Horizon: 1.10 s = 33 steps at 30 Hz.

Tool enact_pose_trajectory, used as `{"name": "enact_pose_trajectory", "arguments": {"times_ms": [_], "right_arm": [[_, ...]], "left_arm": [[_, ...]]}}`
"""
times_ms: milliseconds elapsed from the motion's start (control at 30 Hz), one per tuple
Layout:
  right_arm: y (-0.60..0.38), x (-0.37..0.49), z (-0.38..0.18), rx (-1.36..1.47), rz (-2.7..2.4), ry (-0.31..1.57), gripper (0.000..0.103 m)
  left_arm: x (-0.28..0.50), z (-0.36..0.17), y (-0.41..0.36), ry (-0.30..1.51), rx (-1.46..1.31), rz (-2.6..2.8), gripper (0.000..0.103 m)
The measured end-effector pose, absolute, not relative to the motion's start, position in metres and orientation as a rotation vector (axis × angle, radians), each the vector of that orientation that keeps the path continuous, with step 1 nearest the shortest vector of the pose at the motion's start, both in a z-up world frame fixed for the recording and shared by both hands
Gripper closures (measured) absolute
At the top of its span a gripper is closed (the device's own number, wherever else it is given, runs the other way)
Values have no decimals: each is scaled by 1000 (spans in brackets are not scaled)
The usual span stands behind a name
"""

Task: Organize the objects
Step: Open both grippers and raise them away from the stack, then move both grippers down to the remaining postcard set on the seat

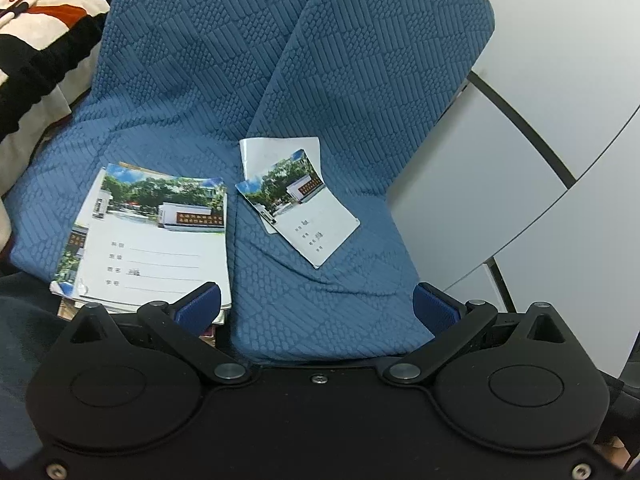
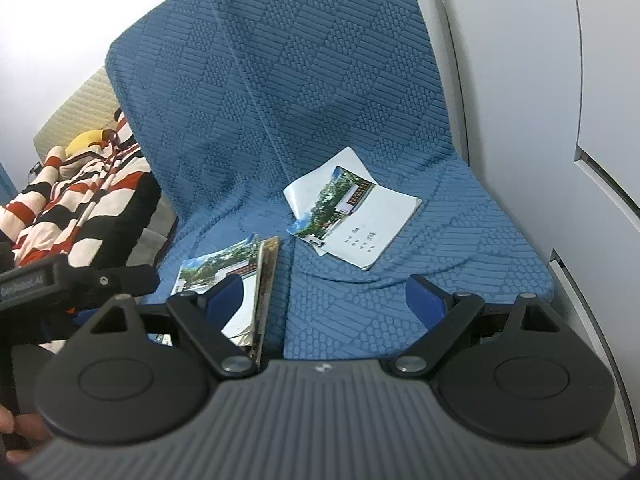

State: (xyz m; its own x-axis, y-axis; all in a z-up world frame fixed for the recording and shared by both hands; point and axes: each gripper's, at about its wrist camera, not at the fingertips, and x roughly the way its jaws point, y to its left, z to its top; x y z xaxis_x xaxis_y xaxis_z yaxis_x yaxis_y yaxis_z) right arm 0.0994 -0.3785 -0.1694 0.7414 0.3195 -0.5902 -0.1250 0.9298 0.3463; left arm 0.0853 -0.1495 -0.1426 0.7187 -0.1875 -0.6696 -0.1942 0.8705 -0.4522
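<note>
A stack of notebooks [image 1: 156, 240] with photo covers lies on the left of a blue quilted cushion [image 1: 320, 300]. Two loose notebooks [image 1: 316, 220] lie overlapped and askew at the cushion's middle. My left gripper [image 1: 316, 304] is open and empty, low at the cushion's front edge, its left pad beside the stack. In the right wrist view the stack [image 2: 244, 276] is at lower left and the loose notebooks [image 2: 360, 220] are ahead. My right gripper [image 2: 326, 300] is open and empty, short of them.
The blue cushion's back [image 2: 280, 80] rises behind the notebooks. A striped red, black and white blanket [image 2: 80, 200] lies to the left. White cabinet panels [image 1: 540, 140] stand to the right. The left gripper's body [image 2: 60, 280] shows at the left edge.
</note>
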Motion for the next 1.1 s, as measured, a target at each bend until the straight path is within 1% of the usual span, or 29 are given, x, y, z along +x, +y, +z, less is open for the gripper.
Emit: {"name": "enact_pose_trajectory", "arguments": {"times_ms": [300, 633, 833, 1000, 1100], "right_arm": [[-397, 123, -186, 309, 220, 723, 13], [-415, 157, -199, 326, 193, 744, 13], [-426, 185, -216, 368, 168, 776, 13], [-432, 210, -232, 388, 147, 797, 13], [-438, 226, -244, 403, 134, 807, 13]], "left_arm": [[117, -157, -165, 777, -546, 8, 1], [163, -183, -179, 862, -562, -5, 1], [196, -199, -185, 898, -554, 17, 1], [221, -216, -194, 894, -528, 43, 3], [239, -231, -198, 927, -535, 40, 6]]}}
